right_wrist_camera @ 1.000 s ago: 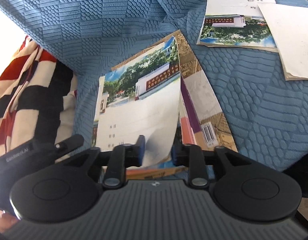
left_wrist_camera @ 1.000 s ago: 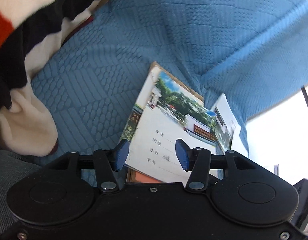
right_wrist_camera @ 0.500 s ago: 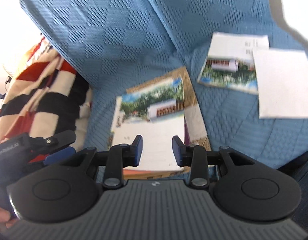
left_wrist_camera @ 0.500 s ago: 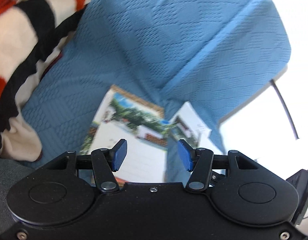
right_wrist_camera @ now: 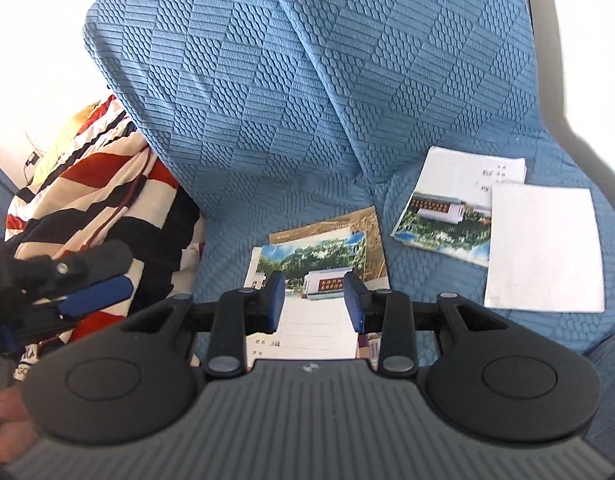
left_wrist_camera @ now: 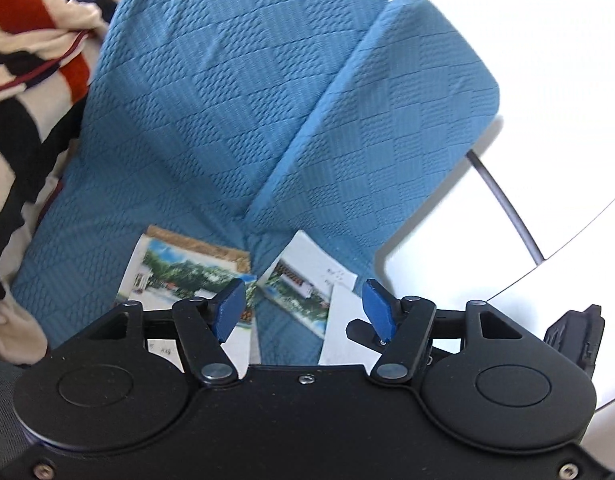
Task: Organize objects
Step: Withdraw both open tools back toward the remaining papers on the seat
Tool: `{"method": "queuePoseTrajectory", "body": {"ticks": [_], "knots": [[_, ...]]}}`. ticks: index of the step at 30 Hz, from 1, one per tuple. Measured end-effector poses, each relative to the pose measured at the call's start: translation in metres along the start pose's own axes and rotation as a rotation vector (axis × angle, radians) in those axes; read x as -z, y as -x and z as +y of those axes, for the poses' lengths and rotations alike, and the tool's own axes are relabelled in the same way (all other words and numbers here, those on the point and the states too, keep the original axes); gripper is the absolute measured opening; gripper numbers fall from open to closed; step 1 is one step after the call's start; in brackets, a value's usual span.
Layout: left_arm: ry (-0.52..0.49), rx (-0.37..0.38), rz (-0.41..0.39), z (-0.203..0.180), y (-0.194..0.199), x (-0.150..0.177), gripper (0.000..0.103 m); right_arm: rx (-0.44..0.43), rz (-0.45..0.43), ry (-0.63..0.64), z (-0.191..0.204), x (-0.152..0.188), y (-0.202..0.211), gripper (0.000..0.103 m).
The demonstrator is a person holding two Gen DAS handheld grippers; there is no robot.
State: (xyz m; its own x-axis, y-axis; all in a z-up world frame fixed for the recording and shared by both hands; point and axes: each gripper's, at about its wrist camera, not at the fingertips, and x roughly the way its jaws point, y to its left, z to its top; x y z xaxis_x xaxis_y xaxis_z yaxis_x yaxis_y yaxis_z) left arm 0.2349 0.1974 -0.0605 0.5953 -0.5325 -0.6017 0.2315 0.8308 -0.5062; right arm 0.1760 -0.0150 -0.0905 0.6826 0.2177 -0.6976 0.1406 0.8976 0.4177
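A stack of notebooks with a photo cover (right_wrist_camera: 311, 264) lies on the blue sofa seat (right_wrist_camera: 427, 272), over a brown book (right_wrist_camera: 367, 224). It also shows in the left wrist view (left_wrist_camera: 175, 272). A second photo-cover notebook (right_wrist_camera: 447, 220) lies to the right, partly under a plain white sheet (right_wrist_camera: 543, 252); both show in the left wrist view, the notebook (left_wrist_camera: 303, 280) and the sheet (left_wrist_camera: 343, 324). My right gripper (right_wrist_camera: 314, 300) is open and empty, raised above the stack. My left gripper (left_wrist_camera: 303, 308) is open and empty, raised above the gap between the two piles.
A red, white and black striped blanket (right_wrist_camera: 95, 200) is heaped on the left of the sofa; it shows in the left wrist view (left_wrist_camera: 31, 64). The blue quilted backrest cushions (right_wrist_camera: 307, 80) rise behind the books. The left gripper body (right_wrist_camera: 67, 280) shows at the right view's left edge.
Both grippers have pulled back and up from the stack. My right gripper, closed on the top notebook's edge a second ago, has opened wider and holds nothing. The notebook lies flat.
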Motion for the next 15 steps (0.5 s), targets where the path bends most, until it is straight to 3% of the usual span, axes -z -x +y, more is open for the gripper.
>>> {"method": "queuePoseTrajectory", "body": {"ticks": [7,15], "knots": [[-0.019,0.052,-0.057,-0.021,0.018,0.001,0.071,0.0,-0.032,0.029,-0.005,-0.012,0.025,0.037],[-0.1,0.031,-0.066,-0.043,0.024,0.025,0.087,0.026,-0.085,0.066,-0.012,-0.001,0.057,0.037]]}}
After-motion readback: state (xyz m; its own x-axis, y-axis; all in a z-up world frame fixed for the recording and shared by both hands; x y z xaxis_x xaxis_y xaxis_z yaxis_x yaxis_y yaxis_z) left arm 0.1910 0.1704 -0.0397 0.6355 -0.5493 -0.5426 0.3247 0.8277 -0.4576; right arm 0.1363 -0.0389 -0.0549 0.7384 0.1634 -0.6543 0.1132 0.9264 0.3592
